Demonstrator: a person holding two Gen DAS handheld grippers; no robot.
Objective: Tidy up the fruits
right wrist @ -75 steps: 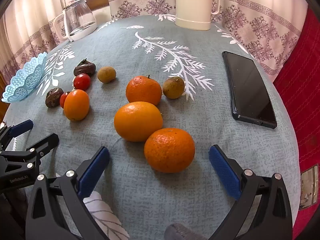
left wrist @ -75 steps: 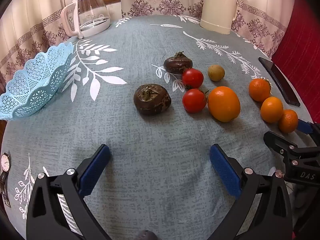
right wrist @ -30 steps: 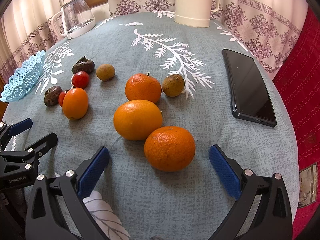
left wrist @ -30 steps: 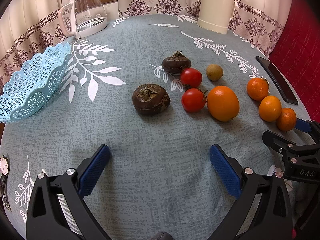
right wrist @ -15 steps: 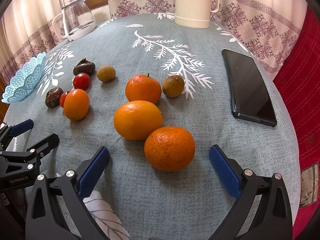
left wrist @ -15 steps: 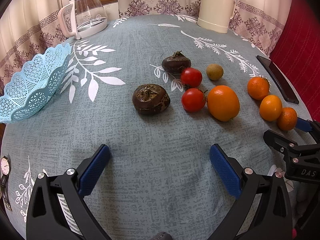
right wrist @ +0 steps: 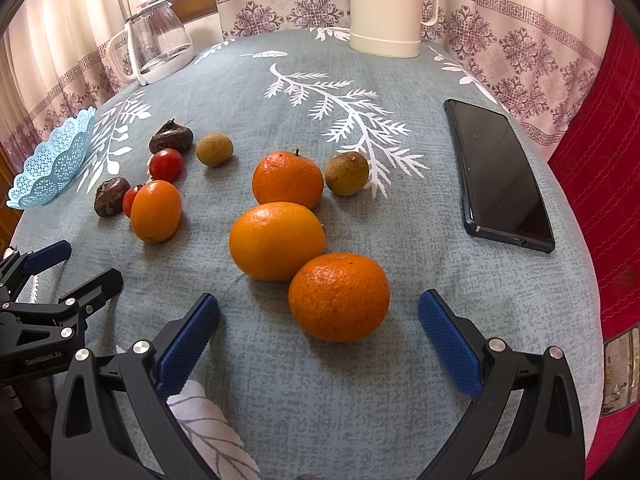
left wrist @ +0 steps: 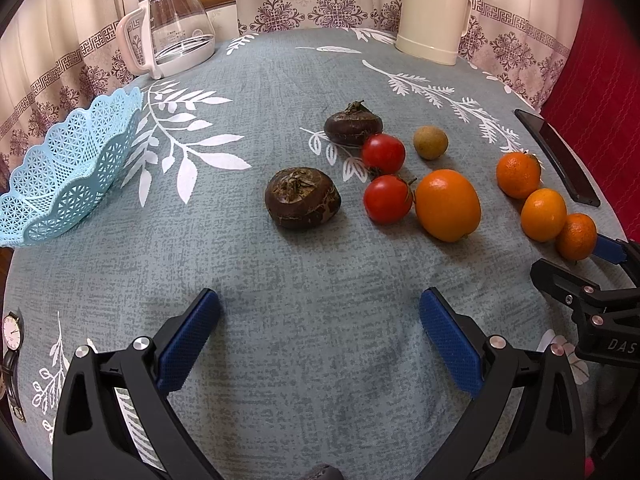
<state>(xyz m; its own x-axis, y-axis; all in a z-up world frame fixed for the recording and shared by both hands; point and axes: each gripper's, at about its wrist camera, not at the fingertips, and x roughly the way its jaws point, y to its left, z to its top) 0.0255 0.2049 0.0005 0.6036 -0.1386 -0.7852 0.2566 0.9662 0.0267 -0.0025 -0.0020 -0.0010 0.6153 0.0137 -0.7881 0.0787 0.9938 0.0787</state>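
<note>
We are seeing a dimpled orange mandarin (right wrist: 339, 297) lying on the bench (right wrist: 400, 380), just ahead between our right claw (right wrist: 319, 330) pads. Both claws, left claw (left wrist: 319, 330) included, are gaping wide, holding nothing.

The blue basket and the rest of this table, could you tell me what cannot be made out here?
- Blue basket: left wrist view, inside hidden by its lattice wall, edge cuts it off.
- Wristwatch: left wrist view, dial too small.
- Second tomato: right wrist view, mostly behind the oval orange.

Four oranges (right wrist: 277, 240), two red tomatoes (left wrist: 383, 153), two dark brown fruits (left wrist: 302, 197), two small tan fruits (right wrist: 346, 173), one blue basket (left wrist: 68, 172).
</note>
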